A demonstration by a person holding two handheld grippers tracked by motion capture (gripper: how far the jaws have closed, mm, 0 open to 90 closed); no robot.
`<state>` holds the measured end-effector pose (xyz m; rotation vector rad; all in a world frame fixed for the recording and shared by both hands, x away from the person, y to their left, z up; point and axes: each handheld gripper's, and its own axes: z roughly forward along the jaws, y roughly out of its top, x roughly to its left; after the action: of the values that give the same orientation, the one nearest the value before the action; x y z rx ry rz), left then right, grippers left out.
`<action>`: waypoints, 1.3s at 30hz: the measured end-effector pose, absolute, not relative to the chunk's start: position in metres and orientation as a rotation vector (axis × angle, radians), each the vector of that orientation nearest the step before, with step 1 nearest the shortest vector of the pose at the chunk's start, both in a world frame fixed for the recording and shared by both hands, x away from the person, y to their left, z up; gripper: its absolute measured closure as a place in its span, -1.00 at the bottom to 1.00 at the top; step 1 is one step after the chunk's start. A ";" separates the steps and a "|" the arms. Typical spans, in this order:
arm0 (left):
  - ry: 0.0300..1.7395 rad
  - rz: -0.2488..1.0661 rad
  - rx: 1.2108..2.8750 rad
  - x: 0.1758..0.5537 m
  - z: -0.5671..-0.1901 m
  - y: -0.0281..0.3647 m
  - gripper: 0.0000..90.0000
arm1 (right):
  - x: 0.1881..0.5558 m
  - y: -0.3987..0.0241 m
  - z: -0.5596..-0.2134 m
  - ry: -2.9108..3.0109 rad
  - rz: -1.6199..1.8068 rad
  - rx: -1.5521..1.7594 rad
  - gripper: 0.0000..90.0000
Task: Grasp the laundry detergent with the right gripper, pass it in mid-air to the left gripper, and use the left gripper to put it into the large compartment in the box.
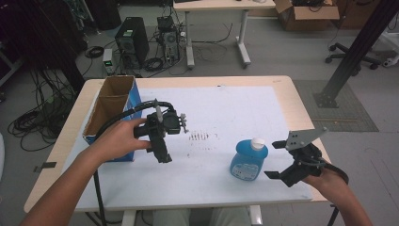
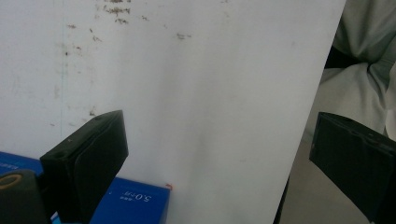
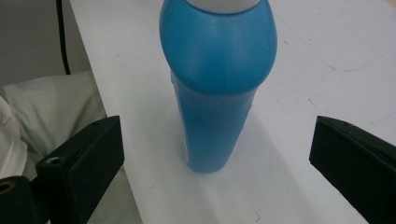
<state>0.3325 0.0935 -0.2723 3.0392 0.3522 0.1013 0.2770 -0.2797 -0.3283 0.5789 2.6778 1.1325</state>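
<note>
On the white sheet [image 1: 244, 108] near the table's front edge stands a blue bottle [image 1: 248, 161], upright and untouched; the right gripper [image 1: 277, 159] sits just beside it, jaws wide apart. Over by the cardboard box [image 1: 111, 106], the left gripper [image 1: 163, 155] points down, jaws also spread, holding nothing

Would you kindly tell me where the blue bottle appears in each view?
High view: blue bottle stands lower right of centre, left of the right tongs.
Left gripper view: not in it.
Right gripper view: upper centre, between open jaws.
Shared landmark: the white sheet.
</note>
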 end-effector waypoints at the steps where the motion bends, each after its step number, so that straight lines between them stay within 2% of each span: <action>1: 0.352 0.101 3.039 0.333 -0.272 0.093 -0.89 | 0.277 -0.280 -0.330 2.673 1.142 0.582 -0.94; 39: 0.370 0.095 3.036 0.334 -0.274 0.090 -0.89 | 0.275 -0.290 -0.371 2.519 1.378 0.637 -0.94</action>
<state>0.3342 0.0897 -0.2740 3.0362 0.3703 0.0951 0.2750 -0.2901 -0.3714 0.6371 2.5185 1.3780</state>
